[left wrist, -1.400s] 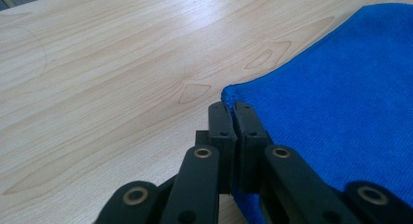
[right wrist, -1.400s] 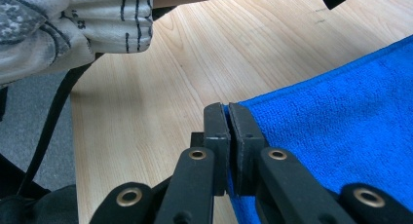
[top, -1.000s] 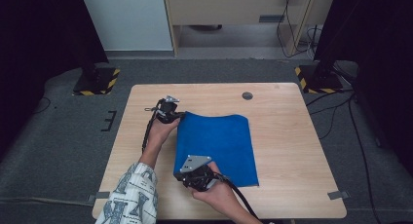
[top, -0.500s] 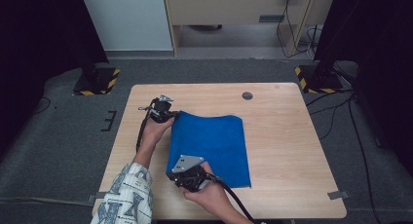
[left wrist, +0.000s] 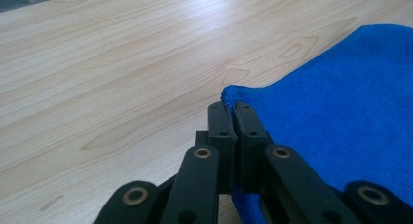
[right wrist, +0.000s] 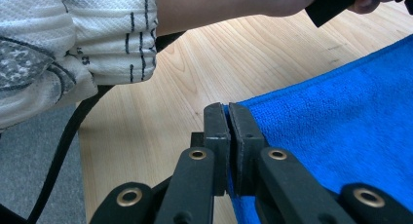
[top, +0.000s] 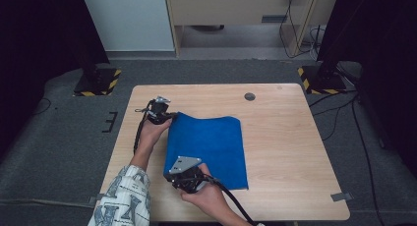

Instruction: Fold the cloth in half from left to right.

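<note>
A blue cloth (top: 209, 147) lies spread on the wooden table (top: 285, 137), left of its middle. My left gripper (top: 169, 116) pinches the cloth's far left corner; in the left gripper view the jaws of the left gripper (left wrist: 233, 107) stand closed on the blue cloth (left wrist: 350, 117) corner. My right gripper (top: 179, 174) holds the near left corner. The right gripper view shows the right gripper (right wrist: 228, 107) clamped on the blue cloth (right wrist: 341, 136) edge, with the person's patterned sleeve (right wrist: 73, 44) just beyond.
A small dark round disc (top: 250, 96) sits near the table's far edge. Black stands with yellow-striped bases (top: 96, 83) stand on the grey floor beyond both far corners. A cable (top: 231, 201) trails from the right gripper toward the near edge.
Both grippers have dragged the blue cloth a little to the left across the table, still holding its left corners. The jaws stay closed.
</note>
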